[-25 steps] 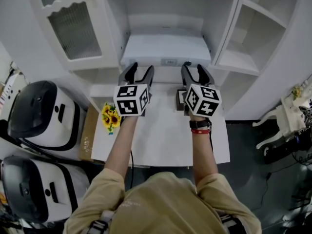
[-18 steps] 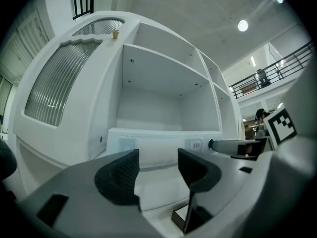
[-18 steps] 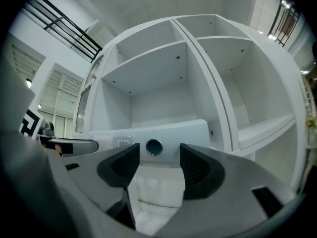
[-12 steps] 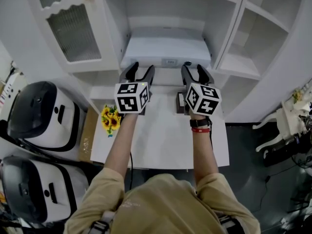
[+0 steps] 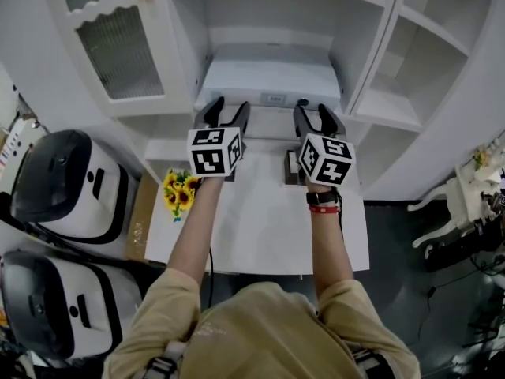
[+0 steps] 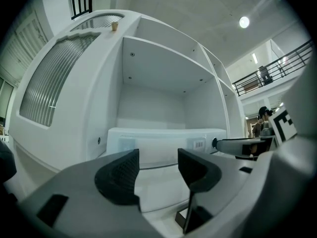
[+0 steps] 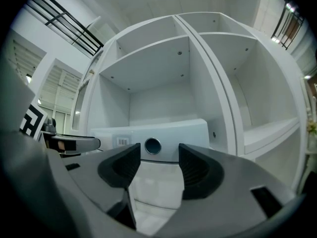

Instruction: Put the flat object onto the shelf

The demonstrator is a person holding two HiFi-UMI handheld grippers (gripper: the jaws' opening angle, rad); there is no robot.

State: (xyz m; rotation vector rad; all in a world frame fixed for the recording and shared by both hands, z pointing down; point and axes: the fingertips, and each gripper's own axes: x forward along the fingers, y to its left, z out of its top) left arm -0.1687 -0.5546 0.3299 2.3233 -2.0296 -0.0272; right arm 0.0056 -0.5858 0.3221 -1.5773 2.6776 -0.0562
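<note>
Box [image 5: 268,73], flat and white, lies on the shelf [image 5: 268,123]; just before it we hold left tongs [image 5: 229,106] half-open, empty; right tongs [image 5: 313,109] empty, just narrowed slightly.

I've got a white shelf unit [image 5: 272,22] filling the top of head view: open centre bay, ribbed-glass door [image 5: 118,50] on the L, open side shelves [image 5: 410,61] on the R. In front of it sits a white table [image 5: 260,227]. Floor [image 5: 410,243] is dark grey. Just L of the table there's a brown cardboard box [image 5: 144,215] w/ sunflowers [image 5: 180,192] between box and table edge. Further L are 2 white-and-black machines, one [image 5: 67,180] higher in frame than the other [image 5: 55,306]. At the R edge is white ornate furniture [image 5: 461,196]; can't tell what exactly. Left gripper view shows a pale ceiling w/ a round lamp [image 6: 243,22] lit, plus a black balcony railing [image 6: 277,68] upper R.
</note>
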